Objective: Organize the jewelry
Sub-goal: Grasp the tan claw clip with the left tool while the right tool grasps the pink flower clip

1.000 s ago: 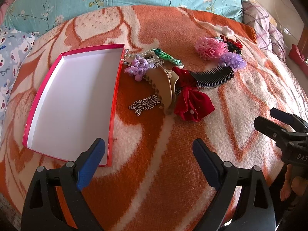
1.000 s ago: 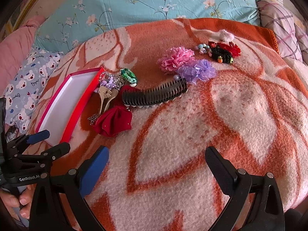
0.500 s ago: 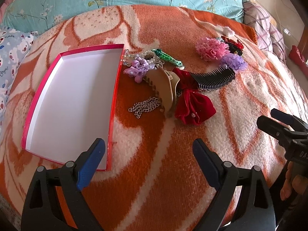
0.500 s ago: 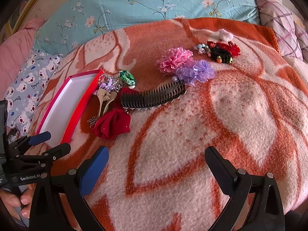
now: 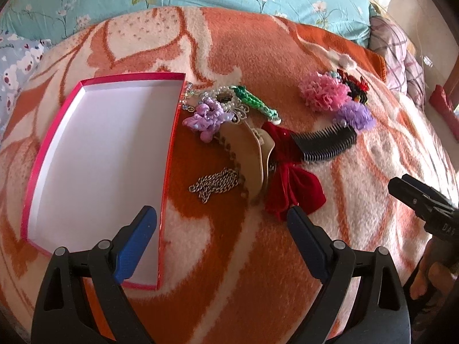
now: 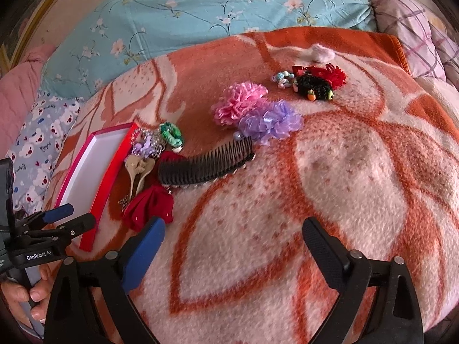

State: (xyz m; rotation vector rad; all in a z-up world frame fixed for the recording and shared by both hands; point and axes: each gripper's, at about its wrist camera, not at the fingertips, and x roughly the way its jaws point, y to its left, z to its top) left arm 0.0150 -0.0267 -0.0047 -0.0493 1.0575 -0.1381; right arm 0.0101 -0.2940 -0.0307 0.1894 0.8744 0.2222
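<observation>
A shallow red box (image 5: 100, 154) with a white inside lies open on the orange blanket. Right of it lies a heap: a chain (image 5: 215, 184), a tan claw clip (image 5: 249, 154), a red bow (image 5: 292, 189), a black comb (image 5: 327, 142), a purple scrunchie (image 5: 205, 116) and a green braid (image 5: 255, 101). Pink (image 6: 239, 101) and purple (image 6: 272, 120) flowers and a black-red piece (image 6: 315, 84) lie farther back. My left gripper (image 5: 222, 226) is open and empty, just before the chain and bow. My right gripper (image 6: 233, 236) is open and empty, before the comb (image 6: 206, 166).
The blanket (image 6: 344, 172) covers a bed. A teal floral quilt (image 6: 229, 5) lies behind it, a bear-print pillow (image 6: 43, 143) at the left and a plaid pillow (image 6: 416, 23) at the right. A small pink fluff ball (image 6: 322, 53) sits near the blanket's far edge.
My left gripper has moved forward toward the heap, so the box and jewelry look closer. My right gripper has edged forward a little. Both stay open.
</observation>
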